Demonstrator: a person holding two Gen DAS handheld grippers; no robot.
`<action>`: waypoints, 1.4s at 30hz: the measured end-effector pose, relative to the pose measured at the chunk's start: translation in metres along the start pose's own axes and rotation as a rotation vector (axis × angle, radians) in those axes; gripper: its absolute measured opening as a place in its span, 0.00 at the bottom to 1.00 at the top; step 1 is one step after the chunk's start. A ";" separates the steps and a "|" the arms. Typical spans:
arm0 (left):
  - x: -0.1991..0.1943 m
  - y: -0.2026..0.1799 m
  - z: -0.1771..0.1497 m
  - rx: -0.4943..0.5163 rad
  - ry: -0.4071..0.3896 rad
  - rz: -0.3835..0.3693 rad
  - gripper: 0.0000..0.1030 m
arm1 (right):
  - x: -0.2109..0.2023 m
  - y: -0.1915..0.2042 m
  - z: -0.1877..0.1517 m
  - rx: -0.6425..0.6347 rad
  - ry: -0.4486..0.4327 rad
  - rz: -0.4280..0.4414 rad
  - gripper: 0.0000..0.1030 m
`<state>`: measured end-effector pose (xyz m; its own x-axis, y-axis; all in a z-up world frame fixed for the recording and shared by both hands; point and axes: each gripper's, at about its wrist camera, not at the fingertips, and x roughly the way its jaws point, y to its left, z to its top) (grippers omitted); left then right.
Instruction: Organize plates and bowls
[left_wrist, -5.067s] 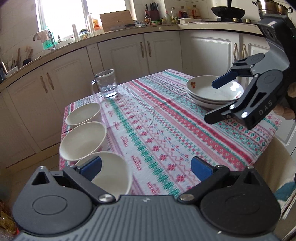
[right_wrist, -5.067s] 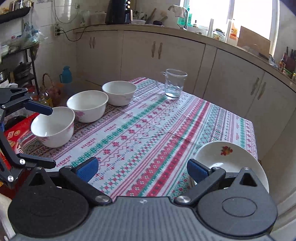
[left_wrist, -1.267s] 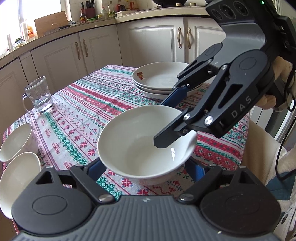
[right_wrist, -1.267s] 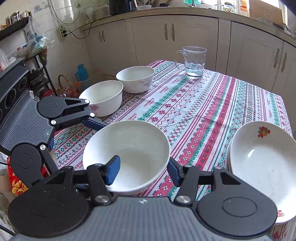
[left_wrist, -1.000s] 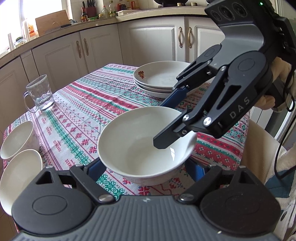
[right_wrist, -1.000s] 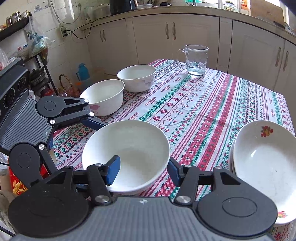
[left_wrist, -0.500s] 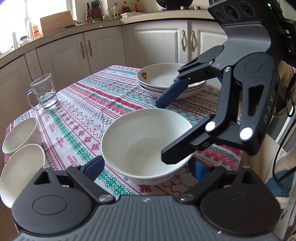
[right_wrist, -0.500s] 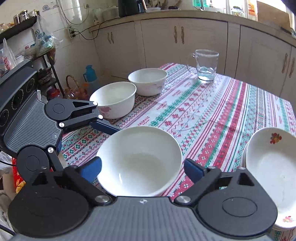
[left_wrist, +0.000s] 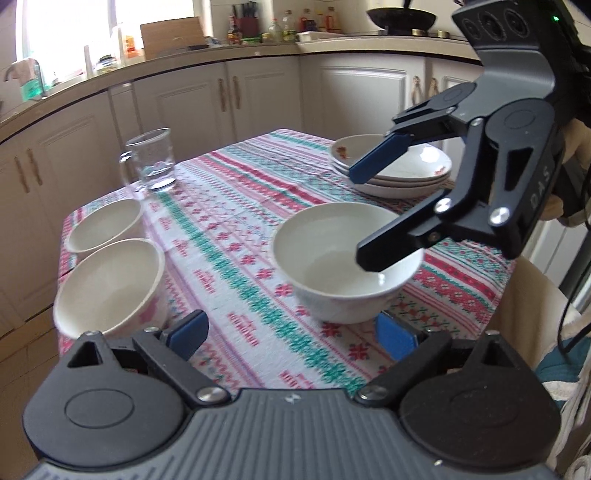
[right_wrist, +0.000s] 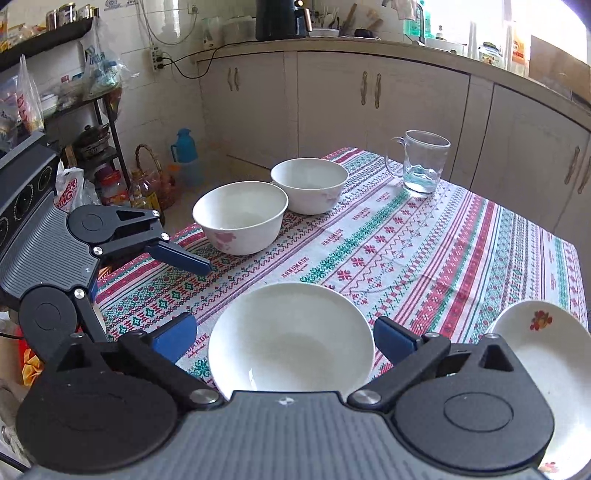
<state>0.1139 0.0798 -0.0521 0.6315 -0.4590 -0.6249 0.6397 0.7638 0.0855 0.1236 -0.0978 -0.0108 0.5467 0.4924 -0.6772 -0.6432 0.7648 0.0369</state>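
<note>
A white bowl (left_wrist: 343, 258) sits on the patterned tablecloth (left_wrist: 229, 229) near the front edge; it also shows in the right wrist view (right_wrist: 291, 339). My left gripper (left_wrist: 291, 334) is open and empty, a little back from the bowl. My right gripper (right_wrist: 284, 338) is open, its fingers either side of the bowl and clear of it. Two more white bowls (left_wrist: 107, 280) (left_wrist: 105, 225) stand at the left edge. A stack of plates (left_wrist: 395, 170) lies at the far right.
A glass mug (left_wrist: 149, 160) with a little water stands at the table's far side. Kitchen cabinets (left_wrist: 221, 107) run behind the table. A rack with bags and jars (right_wrist: 92, 147) stands on the floor to the left in the right wrist view.
Both grippers let go of the white bowl, opened wide and drew back. The bowl now rests on the cloth. The left wrist view swung left and shows both other bowls.
</note>
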 end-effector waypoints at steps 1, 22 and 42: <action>-0.002 0.005 -0.002 -0.011 -0.001 0.015 0.94 | 0.001 0.002 0.002 -0.007 -0.001 0.002 1.00; 0.007 0.094 -0.022 -0.066 -0.012 0.251 0.94 | 0.057 0.028 0.077 -0.172 0.083 0.004 1.00; 0.027 0.120 -0.020 -0.128 -0.050 0.154 0.93 | 0.141 0.020 0.121 -0.189 0.211 0.095 0.81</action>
<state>0.1986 0.1685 -0.0743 0.7403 -0.3522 -0.5726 0.4753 0.8766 0.0753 0.2524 0.0374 -0.0171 0.3685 0.4457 -0.8158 -0.7856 0.6185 -0.0170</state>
